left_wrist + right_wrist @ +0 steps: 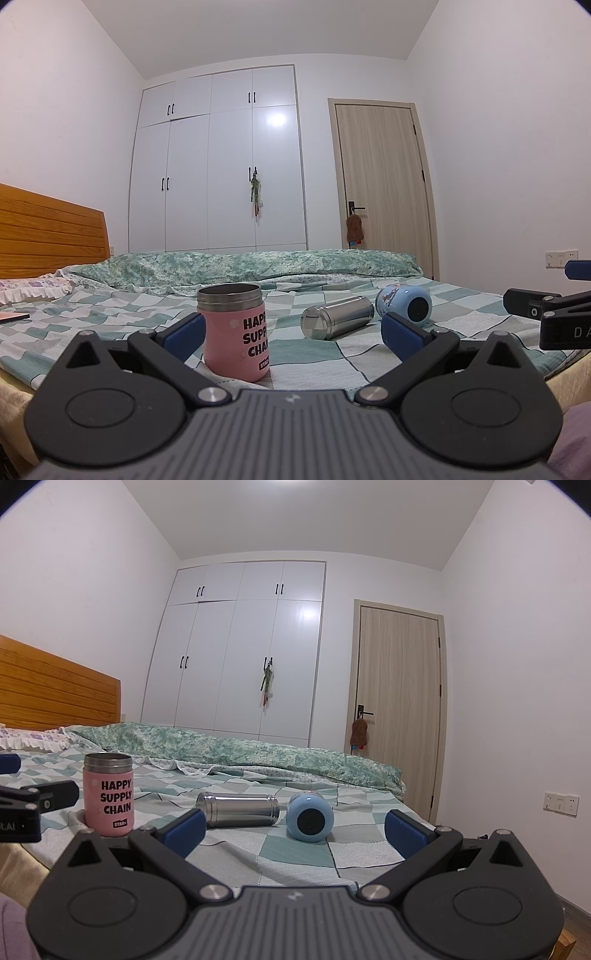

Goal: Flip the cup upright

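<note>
Three cups sit on the checked bedspread [295,853]. Farthest left, the pink cup [108,795] stands upright with its steel mouth up, lettered HAPPY SUPPLY CHAIN. Next to it the steel cup [238,809] lies on its side, open end toward the blue cup [310,817], which also lies tipped over, its round dark base facing me; the two nearly touch. The left gripper [293,334] hovers low with its blue pads spread wide, the left pad just beside the pink cup without pinching it. The right gripper [295,830] is likewise splayed and holding nothing, both fallen cups between its pads' line of sight. Behind them a rumpled green quilt [236,749] runs across the bed, then the white wardrobe [243,653] and wooden door [399,709].
</note>
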